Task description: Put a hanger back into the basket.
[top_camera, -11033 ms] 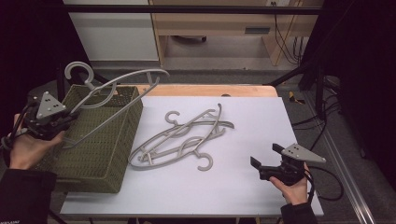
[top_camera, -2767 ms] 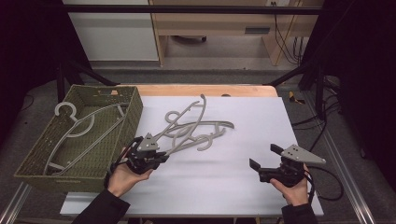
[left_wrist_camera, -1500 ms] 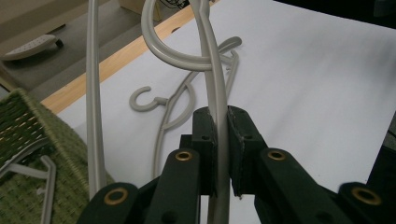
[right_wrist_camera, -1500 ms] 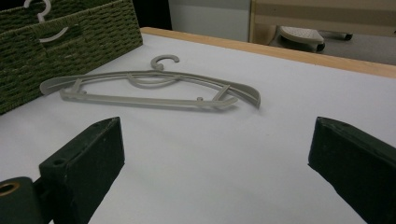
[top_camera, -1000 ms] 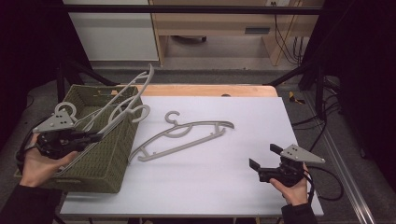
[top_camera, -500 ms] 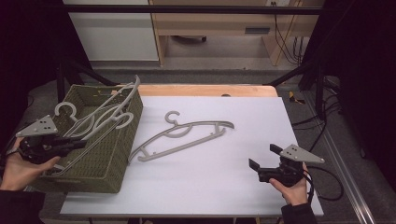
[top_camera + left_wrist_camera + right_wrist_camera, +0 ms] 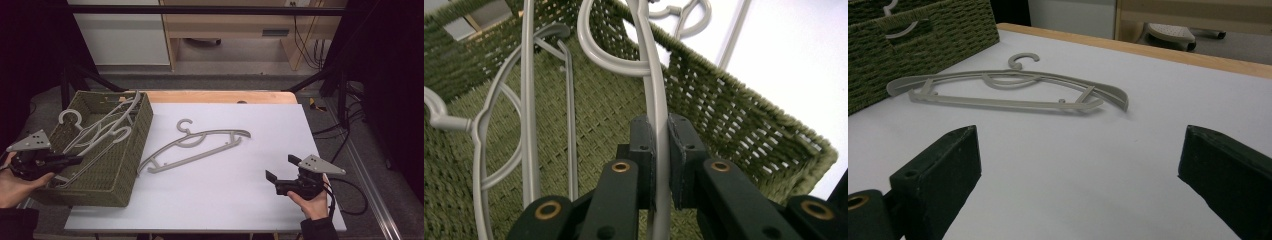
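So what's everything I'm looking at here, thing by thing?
basket: one, olive green woven, on the left edge of the table.
hangers in the basket: grey plastic, at least two and possibly three, overlapping so the count is unsure; one is held by its arm.
hanger on the table: one, grey, lying flat near the middle, right of the basket.
table: one, white top with a wooden strip along the far edge.
left gripper: one, black, shut on a hanger's arm over the basket's near end.
right gripper: one, black, jaws open, low over the table's near right corner, holding nothing.
person's hands: two, one around each gripper.
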`<state>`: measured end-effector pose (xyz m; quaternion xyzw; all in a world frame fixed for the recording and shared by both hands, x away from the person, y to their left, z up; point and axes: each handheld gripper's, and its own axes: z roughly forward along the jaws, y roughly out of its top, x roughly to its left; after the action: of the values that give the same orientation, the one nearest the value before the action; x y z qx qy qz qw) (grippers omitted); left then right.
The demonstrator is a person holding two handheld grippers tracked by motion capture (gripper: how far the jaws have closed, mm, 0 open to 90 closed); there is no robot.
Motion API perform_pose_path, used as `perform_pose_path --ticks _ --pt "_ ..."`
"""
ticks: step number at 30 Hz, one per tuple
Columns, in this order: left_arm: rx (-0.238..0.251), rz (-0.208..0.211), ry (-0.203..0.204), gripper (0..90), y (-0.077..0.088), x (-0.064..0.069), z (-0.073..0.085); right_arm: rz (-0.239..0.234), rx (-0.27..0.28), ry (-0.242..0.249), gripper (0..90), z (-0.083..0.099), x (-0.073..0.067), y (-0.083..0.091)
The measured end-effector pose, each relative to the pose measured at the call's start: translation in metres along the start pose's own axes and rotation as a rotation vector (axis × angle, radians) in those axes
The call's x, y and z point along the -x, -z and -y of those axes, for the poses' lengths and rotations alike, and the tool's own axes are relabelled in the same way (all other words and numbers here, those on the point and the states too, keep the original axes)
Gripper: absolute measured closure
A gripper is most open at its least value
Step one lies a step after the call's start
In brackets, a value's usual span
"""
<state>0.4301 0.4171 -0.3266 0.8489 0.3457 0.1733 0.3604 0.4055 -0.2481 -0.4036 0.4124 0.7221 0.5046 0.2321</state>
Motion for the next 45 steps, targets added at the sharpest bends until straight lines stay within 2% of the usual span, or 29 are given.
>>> perform_pose_path --ticks 5,8,11,19,25,29,33,36,37,39,40,42,45 --pt "-0.016 0.02 0.0 82.2 -0.006 -0.006 0.004 0.0 -0.001 -0.001 3.8 0.0 0.0 0.0" --pt "-0.002 0.03 0.006 82.2 -0.006 -0.011 0.009 0.0 0.002 -0.003 3.8 0.0 0.0 0.0" --pt "-0.008 0.023 0.016 82.2 -0.007 -0.013 0.013 -0.002 -0.001 -0.001 3.8 0.0 0.0 0.0" --pt "-0.017 0.01 -0.024 82.0 -0.014 -0.015 0.014 -0.002 -0.001 -0.001 3.8 0.0 -0.001 -0.001" --pt "-0.005 0.032 -0.001 82.0 -0.018 -0.024 0.026 -0.003 0.0 0.0 3.8 0.0 -0.001 0.0" --pt "-0.051 0.023 0.018 81.8 -0.026 -0.025 0.03 -0.002 -0.002 0.0 3.8 0.0 -0.002 -0.001" --pt "-0.067 0.023 0.038 81.7 -0.032 -0.024 0.031 -0.003 -0.001 -0.004 3.8 0.0 -0.002 -0.001" --pt "-0.079 -0.018 0.065 80.4 -0.033 -0.024 0.031 -0.003 0.0 -0.003 3.8 0.0 -0.002 -0.001" --pt "-0.085 -0.043 0.081 79.4 -0.033 -0.025 0.032 -0.004 0.0 -0.003 3.8 0.0 -0.002 -0.001" --pt "-0.096 -0.067 0.114 77.6 -0.031 -0.029 0.034 -0.006 -0.001 0.0 3.8 0.0 -0.001 -0.001" --pt "-0.076 -0.08 0.151 76.5 -0.032 -0.03 0.036 -0.006 -0.001 0.0 3.8 0.0 -0.001 -0.001" --pt "-0.058 -0.092 0.191 75.5 -0.031 -0.032 0.037 -0.005 0.0 -0.002 3.8 0.0 -0.001 -0.001" --pt "-0.047 -0.122 0.228 74.2 -0.028 -0.034 0.035 -0.003 -0.002 -0.003 3.8 0.0 -0.001 -0.002"
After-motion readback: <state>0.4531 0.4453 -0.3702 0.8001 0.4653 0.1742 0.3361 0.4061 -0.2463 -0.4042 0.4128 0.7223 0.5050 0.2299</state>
